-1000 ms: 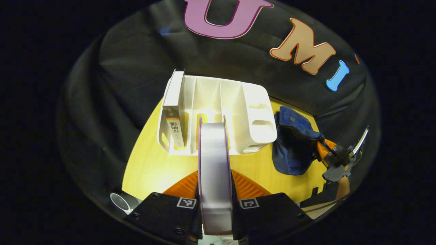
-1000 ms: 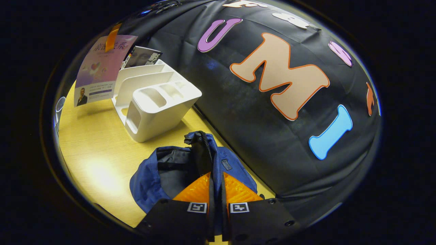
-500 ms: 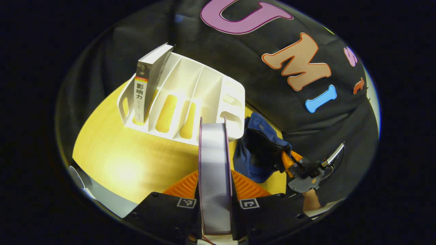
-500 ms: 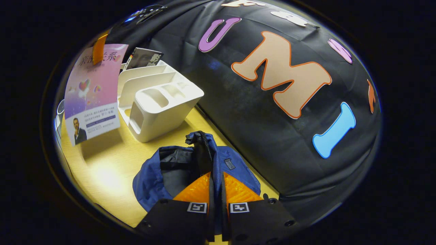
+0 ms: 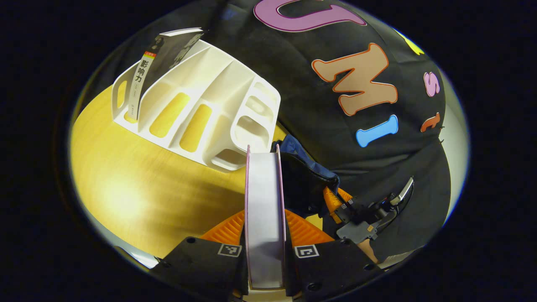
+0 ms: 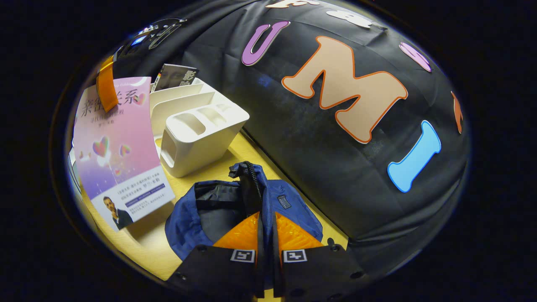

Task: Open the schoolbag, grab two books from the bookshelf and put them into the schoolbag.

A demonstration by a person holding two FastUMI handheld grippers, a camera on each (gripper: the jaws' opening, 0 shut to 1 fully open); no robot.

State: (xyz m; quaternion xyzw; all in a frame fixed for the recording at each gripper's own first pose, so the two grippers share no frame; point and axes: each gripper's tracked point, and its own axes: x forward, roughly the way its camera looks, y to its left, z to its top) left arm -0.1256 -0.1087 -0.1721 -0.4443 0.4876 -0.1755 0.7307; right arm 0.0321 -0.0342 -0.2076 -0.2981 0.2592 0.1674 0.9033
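My left gripper (image 5: 265, 213) is shut on a pink-covered book (image 5: 264, 209), held on edge above the yellow table. In the right gripper view that pink book (image 6: 121, 142) hangs just left of the open blue schoolbag (image 6: 197, 214), with an orange finger (image 6: 107, 86) on its top. My right gripper (image 6: 265, 217) is shut on the bag's zipped rim (image 6: 248, 184) and holds it up. The left gripper view has the right gripper (image 5: 335, 200) at the schoolbag (image 5: 308, 172). A dark book (image 5: 147, 69) stands in the white bookshelf (image 5: 197, 109).
The bookshelf (image 6: 197, 134) stands on the yellow table (image 5: 138, 188) against the black cloth wall, close behind the bag, with the dark book (image 6: 176, 77) at its far end. A hand (image 5: 369, 251) holds the right gripper.
My left gripper has carried the pink book right, away from the shelf and up beside the bag. The right gripper has kept its hold on the rim.
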